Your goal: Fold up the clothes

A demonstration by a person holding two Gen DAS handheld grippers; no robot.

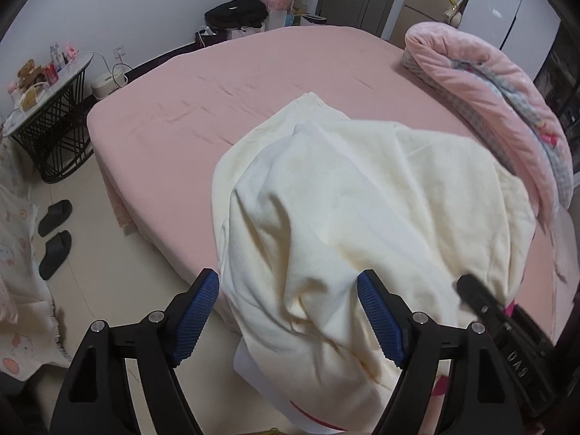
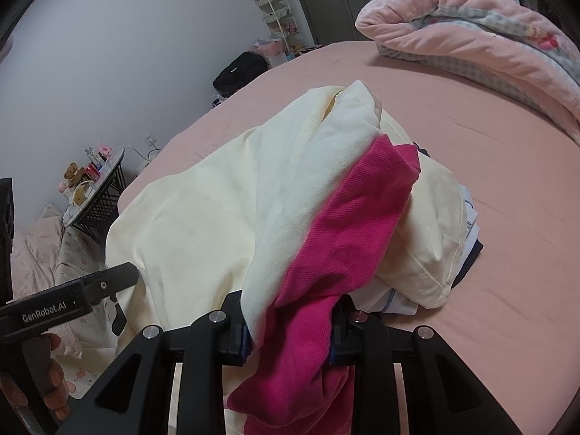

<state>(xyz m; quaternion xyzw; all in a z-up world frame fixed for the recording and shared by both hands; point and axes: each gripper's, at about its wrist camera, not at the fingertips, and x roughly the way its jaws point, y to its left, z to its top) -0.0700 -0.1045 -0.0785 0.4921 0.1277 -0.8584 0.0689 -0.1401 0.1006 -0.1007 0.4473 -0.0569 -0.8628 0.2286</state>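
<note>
A cream garment (image 1: 362, 199) with a magenta part (image 2: 348, 224) lies bunched on the pink bed (image 1: 217, 108). My left gripper (image 1: 288, 279) is open wide. A loose fold of the cream cloth hangs between its blue pads (image 1: 197, 311), and the left pad stands clear of the fabric. My right gripper (image 2: 290, 326) is shut on a gathered wad of cream and magenta cloth, which hides its fingertips. In the left wrist view the right gripper's black body (image 1: 482, 301) shows at the garment's right edge. A hand (image 2: 50, 380) holds the left gripper's handle (image 2: 54, 304).
A rolled pink blanket (image 2: 471, 43) lies at the bed's far right. Under the cream garment sit other white and dark clothes (image 2: 469, 239). Left of the bed are a cluttered side table (image 1: 54, 83), black slippers (image 1: 54, 235) on the floor and patterned bedding (image 1: 18, 253).
</note>
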